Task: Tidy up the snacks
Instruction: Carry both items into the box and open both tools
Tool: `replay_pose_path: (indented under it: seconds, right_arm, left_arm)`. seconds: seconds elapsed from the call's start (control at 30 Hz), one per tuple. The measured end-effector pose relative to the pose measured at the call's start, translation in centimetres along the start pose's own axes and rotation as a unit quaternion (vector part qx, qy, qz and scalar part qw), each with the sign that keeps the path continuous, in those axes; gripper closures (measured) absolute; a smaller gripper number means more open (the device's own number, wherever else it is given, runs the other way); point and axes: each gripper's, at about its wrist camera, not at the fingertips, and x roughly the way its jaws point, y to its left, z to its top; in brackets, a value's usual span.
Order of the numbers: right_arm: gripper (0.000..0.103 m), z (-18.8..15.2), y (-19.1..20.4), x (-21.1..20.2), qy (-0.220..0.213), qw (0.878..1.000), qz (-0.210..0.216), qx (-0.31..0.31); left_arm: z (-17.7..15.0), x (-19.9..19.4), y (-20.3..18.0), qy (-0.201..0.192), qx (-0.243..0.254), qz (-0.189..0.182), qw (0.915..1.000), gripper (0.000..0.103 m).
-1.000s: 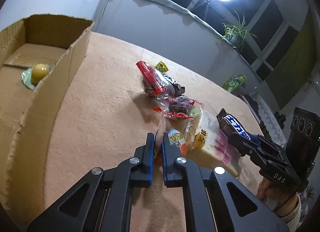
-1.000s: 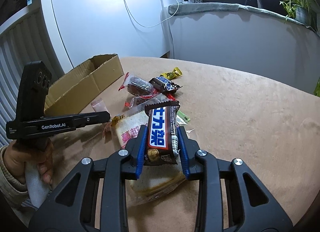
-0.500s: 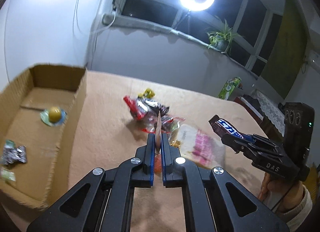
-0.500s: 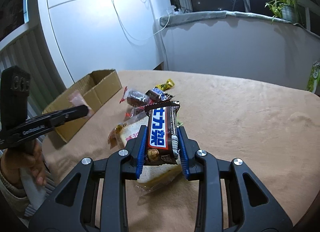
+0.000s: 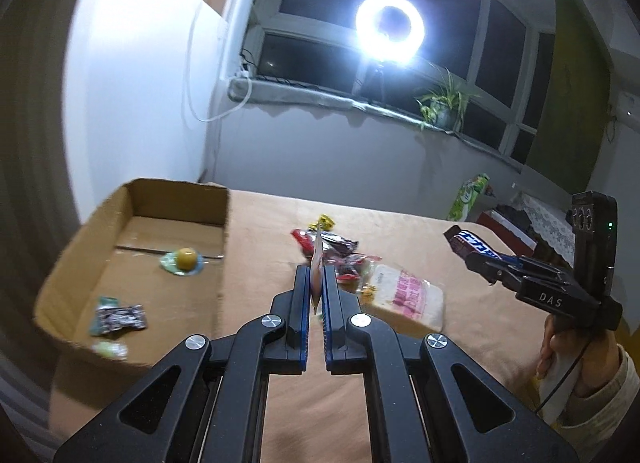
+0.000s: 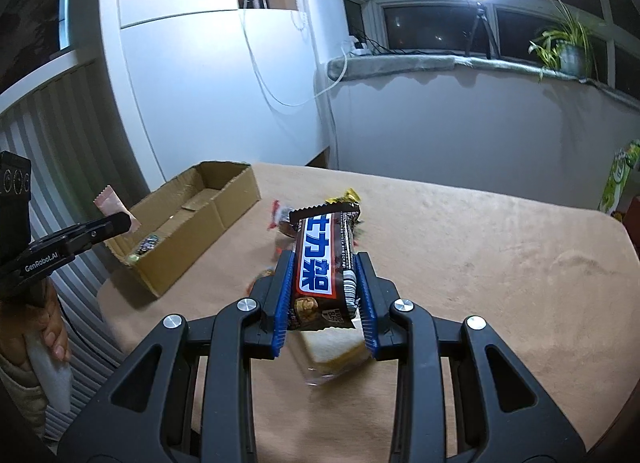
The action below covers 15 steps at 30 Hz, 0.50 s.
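While both grippers hang above the desk, the left gripper has its jaws pinched on a thin pink snack packet, and the right gripper has its jaws squeezing a brown chocolate bar. Carry each over the open brown cardboard box, go low, then let go gently.

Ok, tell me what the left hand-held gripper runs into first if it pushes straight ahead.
Likely the snack pile on the table, just beyond the thin pink packet that the left hand-held gripper is pinching. Depth is hard to judge; the cardboard box sits off to the left.
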Motion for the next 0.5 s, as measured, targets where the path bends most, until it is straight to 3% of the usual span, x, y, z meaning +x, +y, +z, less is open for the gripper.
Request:
replay_pose_path:
  seconds: [0.5]
  right_arm:
    - [0.072, 1.7, 7.0, 2.3, 0.015, 0.998, 0.019, -0.056]
  left_arm:
    - [-0.9, -3.9, 6.0, -0.032, -0.041, 0.036, 0.9980, 0.099]
